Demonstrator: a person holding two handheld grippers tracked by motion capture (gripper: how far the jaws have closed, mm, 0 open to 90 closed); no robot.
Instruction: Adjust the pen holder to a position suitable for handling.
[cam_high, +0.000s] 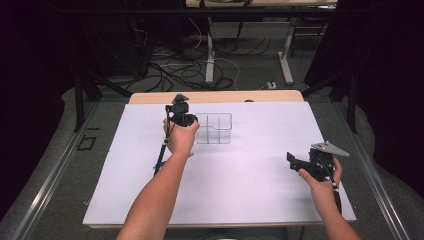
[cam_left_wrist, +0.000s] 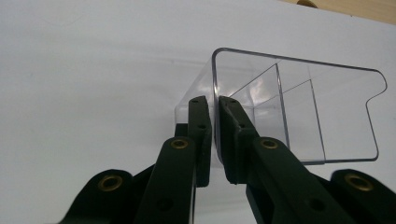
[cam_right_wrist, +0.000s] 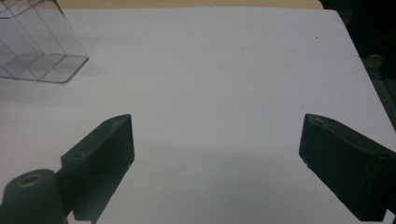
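A clear plastic organizer box (cam_high: 216, 129) with inner dividers stands on the white table sheet (cam_high: 240, 180), toward the far middle. My left gripper (cam_high: 189, 120) is at the box's left end. In the left gripper view the box (cam_left_wrist: 303, 112) has its near wall running between my left gripper's (cam_left_wrist: 212, 100) jaws, which stand almost together on that thin wall. My right gripper (cam_high: 294, 161) is held low over the sheet at the near right, apart from the box. Its jaws (cam_right_wrist: 215, 135) stand wide apart with bare sheet between them, and the box (cam_right_wrist: 37, 51) lies far off at the upper left.
The white sheet lies on a wooden tabletop (cam_high: 215, 96) whose far edge shows behind it. Beyond the table are metal desk legs (cam_high: 210, 60) and loose cables on the floor. A dark frame rail (cam_high: 55, 165) runs along the left side.
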